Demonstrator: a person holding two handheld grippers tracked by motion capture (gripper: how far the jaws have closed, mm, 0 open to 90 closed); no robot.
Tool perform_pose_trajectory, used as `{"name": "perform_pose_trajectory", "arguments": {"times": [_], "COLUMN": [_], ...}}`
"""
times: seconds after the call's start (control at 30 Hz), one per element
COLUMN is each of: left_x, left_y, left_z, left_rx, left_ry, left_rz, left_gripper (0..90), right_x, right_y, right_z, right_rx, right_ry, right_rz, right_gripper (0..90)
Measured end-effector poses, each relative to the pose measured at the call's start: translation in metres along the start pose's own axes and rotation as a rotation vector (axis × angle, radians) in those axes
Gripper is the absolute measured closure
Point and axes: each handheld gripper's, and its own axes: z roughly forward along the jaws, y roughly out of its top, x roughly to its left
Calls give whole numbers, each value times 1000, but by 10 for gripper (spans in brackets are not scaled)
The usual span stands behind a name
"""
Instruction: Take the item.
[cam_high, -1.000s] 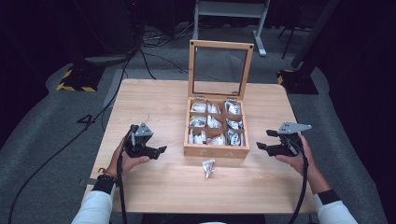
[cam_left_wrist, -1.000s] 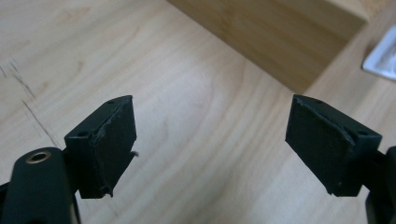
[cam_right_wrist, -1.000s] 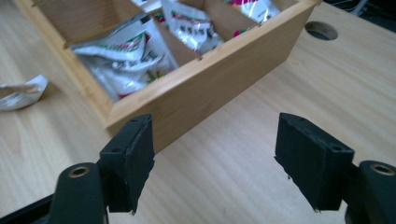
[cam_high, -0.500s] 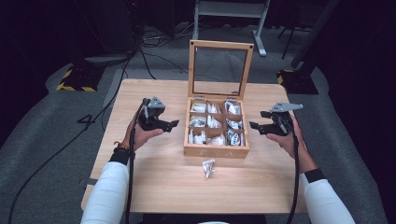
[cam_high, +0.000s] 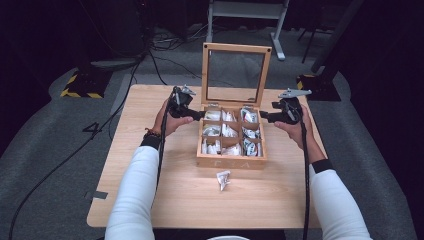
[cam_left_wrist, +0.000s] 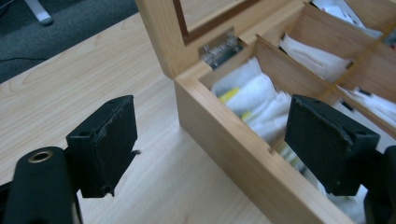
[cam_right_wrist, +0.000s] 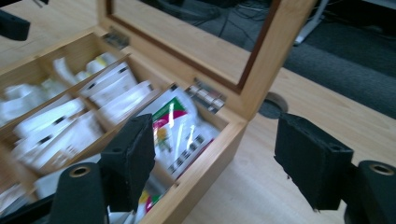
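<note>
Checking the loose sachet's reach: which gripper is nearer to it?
Left, slightly. Left gripper sits at the box's back-left corner, right gripper at its back-right; the sachet lies before the box.

Your left tongs (cam_high: 199, 114) point inward from the left, jaws apart, nothing between them. Your right tongs (cam_high: 264, 117) face them from the right, jaws wide but just closing slightly, empty. Both forearms are stretched forward, sleeves white.

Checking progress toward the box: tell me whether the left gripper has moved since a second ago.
Yes. The left gripper has moved up the table, from near the wooden box's front left corner to its back left corner by the hinge.
</note>
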Motion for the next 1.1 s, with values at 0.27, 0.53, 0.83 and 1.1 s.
{"name": "perform_pose_trajectory", "arguments": {"times": [0.27,0.53,0.83,1.1], "left_x": [11,17,16,10], "left_y": [21,37,48,56], "left_z": [13,24,38,42], "left_rx": [-11,-2,-4,-5], "left_ry": [10,55,26,1], "left_rz": [-40,-59,-80,-81], "left_gripper": [184,200,233,301], "right_x": [-14,-23,-28,-29], "right_y": [14,33,41,40], "right_z": [20,39,53,63], "right_rx": [-13,0,17,50], "right_ry": [-27,-24,-24,9], "right_rz": [41,82,118,121], "right_gripper": [300,301,306,371]}}
